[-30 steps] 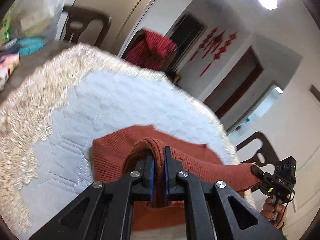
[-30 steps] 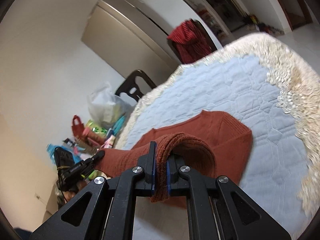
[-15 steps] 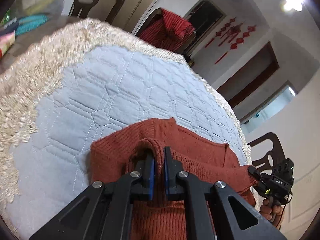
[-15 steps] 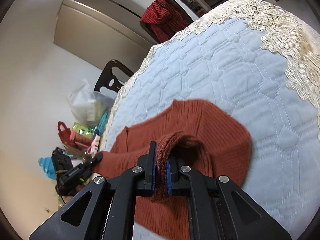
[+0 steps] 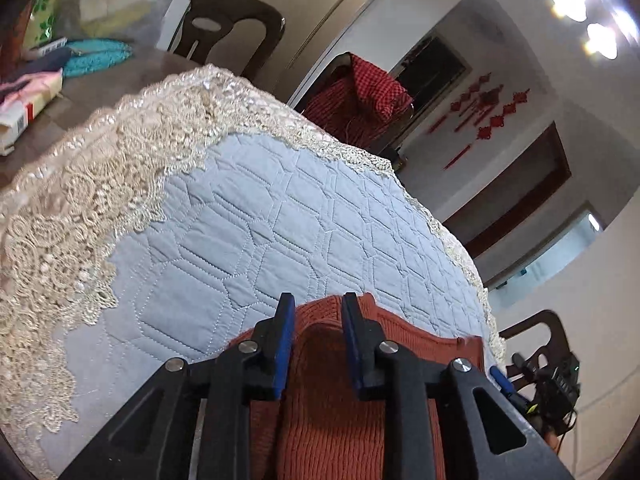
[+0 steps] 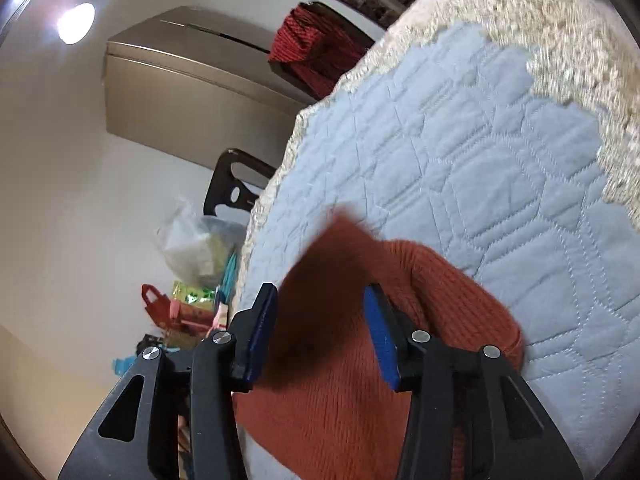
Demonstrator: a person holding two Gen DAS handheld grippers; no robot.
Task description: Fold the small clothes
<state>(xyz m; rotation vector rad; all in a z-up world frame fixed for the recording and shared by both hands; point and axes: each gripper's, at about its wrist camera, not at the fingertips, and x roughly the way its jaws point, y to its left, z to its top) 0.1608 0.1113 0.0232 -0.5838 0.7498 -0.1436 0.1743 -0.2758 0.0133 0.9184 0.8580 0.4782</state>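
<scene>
A rust-red knit sweater [image 5: 332, 420] lies folded on the light blue quilted table cover [image 5: 248, 220]. My left gripper [image 5: 316, 316] is open, its blue-padded jaws standing apart just above the sweater's far folded edge. In the right wrist view the sweater [image 6: 340, 380] lies under my right gripper [image 6: 320, 304], which is also open with jaws wide apart. A blurred corner of the sweater sticks up between the right jaws. The right gripper also shows at the lower right of the left wrist view [image 5: 504, 380].
The cover has a cream lace border [image 5: 80, 184]. Dark chairs [image 5: 228, 28] stand around the table; one carries a red checked cloth [image 5: 360, 96]. Bags and packets [image 5: 36, 76] sit at the table's left end.
Both grippers were shut on the sweater's lifted edge. They carried it forward and down, then opened and let go. The sweater now lies folded on the cover.
</scene>
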